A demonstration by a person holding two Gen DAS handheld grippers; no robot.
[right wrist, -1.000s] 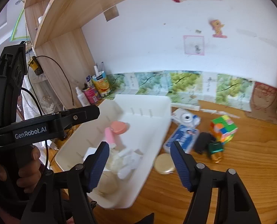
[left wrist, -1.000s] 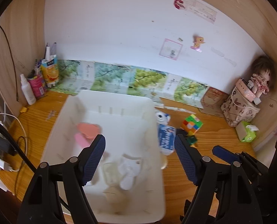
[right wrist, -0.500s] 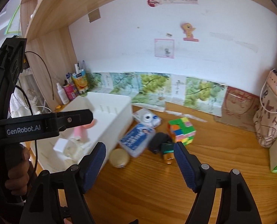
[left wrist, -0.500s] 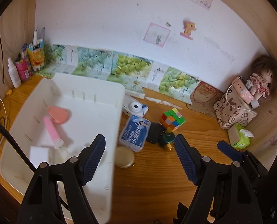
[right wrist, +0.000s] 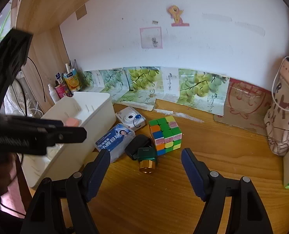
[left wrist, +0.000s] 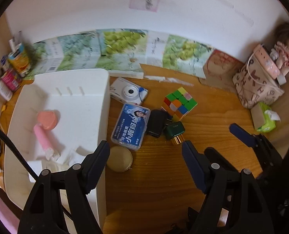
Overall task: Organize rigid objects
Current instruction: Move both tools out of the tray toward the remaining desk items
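A: Where do things stand?

B: Both are empty. The left gripper [left wrist: 145,153] hangs with its jaws spread wide above the tabletop [left wrist: 160,185], beside the white bin [left wrist: 103,105]. The right gripper [right wrist: 145,162] is spread just as wide, low in front of the loose cluster.

A: What's in the cluster?

B: A puzzle cube [right wrist: 164,134], a green bottle with a gold cap [right wrist: 146,159] lying on its side, a black pouch-like item [right wrist: 137,143] touching it, a blue-labelled clear case [right wrist: 115,139], a white camera [right wrist: 130,118] behind, and a round tin [left wrist: 119,159] near the bin's wall. A pink fan [left wrist: 46,128] already lies in the bin.

A: Which looks easiest for the right one?

B: I'd say the bottle, nearest its jaws. It's likely light, hard and smooth, so it may roll or slip. Clamp across the flat green body, not the round cap. The cube is stiff but its layers can twist; take it on opposite flat faces.
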